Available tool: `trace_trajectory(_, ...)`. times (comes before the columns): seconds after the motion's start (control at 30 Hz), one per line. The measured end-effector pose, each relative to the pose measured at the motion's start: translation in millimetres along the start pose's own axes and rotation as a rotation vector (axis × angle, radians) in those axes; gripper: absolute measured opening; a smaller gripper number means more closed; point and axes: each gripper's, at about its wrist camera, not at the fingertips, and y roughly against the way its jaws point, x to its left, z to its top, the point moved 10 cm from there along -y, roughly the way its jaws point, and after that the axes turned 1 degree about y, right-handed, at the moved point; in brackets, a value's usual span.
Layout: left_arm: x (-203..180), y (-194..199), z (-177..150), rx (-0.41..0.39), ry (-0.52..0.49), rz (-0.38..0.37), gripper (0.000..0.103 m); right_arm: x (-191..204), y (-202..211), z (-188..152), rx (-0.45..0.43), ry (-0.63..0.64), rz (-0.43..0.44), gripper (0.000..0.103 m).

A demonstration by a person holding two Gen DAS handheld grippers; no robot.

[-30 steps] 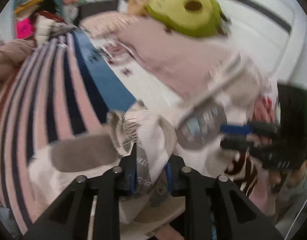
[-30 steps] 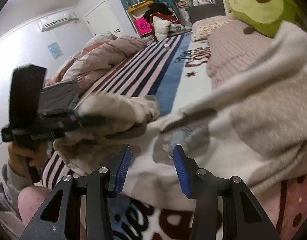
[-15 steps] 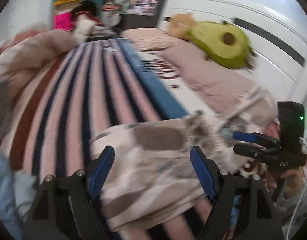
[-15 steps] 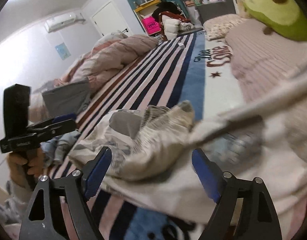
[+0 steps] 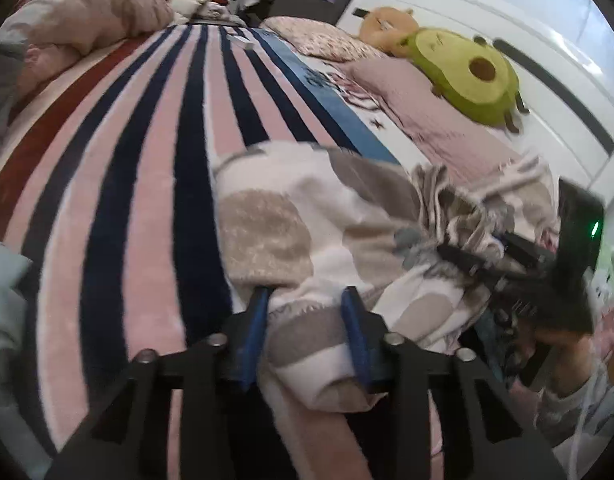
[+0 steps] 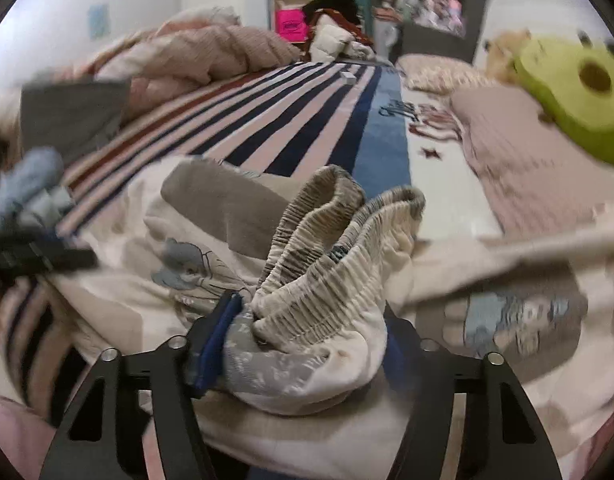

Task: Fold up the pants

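Two tools are seen low over a bed, each with fabric of the pants (image 5: 331, 216) between its blue-padded fingers. The left tool (image 5: 305, 300) is held level and pointed along the bed toward the headboard (image 5: 519, 56); its fingers are partly closed with a soft fold of the pants between them, though it cannot be told whether the fold is truly pinched. The right tool (image 6: 307, 320) is held low and pointed up the bed; its fingers are set wider, and the gathered elastic waistband (image 6: 339, 240) is bunched between them, the right finger being mostly hidden by cloth, so a firm grip cannot be told. In the left wrist view the right tool (image 5: 483, 258) is seen at the right edge, gripped by a hand (image 5: 563, 344). The pants are laid in a crumpled heap on the striped blanket (image 5: 147, 152), the long axis running roughly across the bed from one tool to the other, waistband toward the right tool. The fabric is soft and fleecy, cream with grey and beige patches and a small blue print. An avocado-shaped plush (image 5: 467, 76) is seen lying by the headboard.
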Motion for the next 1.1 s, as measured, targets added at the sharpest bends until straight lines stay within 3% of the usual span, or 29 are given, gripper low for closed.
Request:
trace_trajectory(0.1, -2, -1, -5, 0.002, -0.038, 0.030, 0.026, -11, 13, -1, -0.019, -0.078, 0.026, 0.053)
trace_trajectory(0.23, 2, 1, -15, 0.021, -0.034, 0.036, 0.025, -40, 24, -8, -0.016, -0.079, -0.123, 0.037)
trace_trajectory(0.3, 3, 3, -18, 0.021, -0.029, 0.028, 0.025, -55, 26, -11, -0.006, -0.098, -0.177, 0.036)
trace_trajectory(0.4, 3, 9, -14, 0.007, -0.026, 0.026, 0.025, -58, 39, 0, -0.049, -0.134, -0.141, 0.036)
trace_trajectory(0.5, 0, 15, -7, -0.016, -0.037, 0.028, 0.025, -41, 51, 23, -0.132, -0.096, -0.107, 0.046)
trace_trajectory(0.57, -1, 16, -6, -0.023, -0.048, 0.034, 0.025, -21, 45, 30, -0.124, -0.061, -0.036, 0.066)
trace_trajectory(0.63, -1, 13, -7, -0.015, -0.052, 0.041, 0.025, -7, 29, 28, -0.075, -0.001, -0.027, 0.065)
trace_trajectory(0.7, 1, 10, -11, -0.001, -0.055, 0.046, 0.025, -5, 13, 22, -0.037, 0.066, -0.097, 0.053)
trace_trajectory(0.73, 2, 9, -14, 0.006, -0.053, 0.047, 0.025, -10, 6, 18, -0.015, 0.078, -0.131, 0.026)
trace_trajectory(0.77, 3, 9, -16, 0.010, -0.052, 0.047, 0.025, -16, 5, 15, -0.006, 0.067, -0.139, 0.009)
trace_trajectory(0.93, 6, 9, -24, 0.020, -0.037, 0.034, 0.025, -70, 20, 1, 0.007, -0.059, -0.207, 0.009)
trace_trajectory(1.03, 5, 11, -23, 0.016, -0.042, 0.054, 0.026, -75, 19, -3, 0.020, -0.081, -0.165, 0.010)
trace_trajectory(1.07, 4, 13, -21, 0.009, -0.043, 0.060, 0.028, -74, 23, -2, 0.006, -0.072, -0.165, 0.015)
trace_trajectory(1.1, 3, 17, -19, 0.001, -0.044, 0.066, 0.029, -75, 29, 0, -0.008, -0.074, -0.171, 0.026)
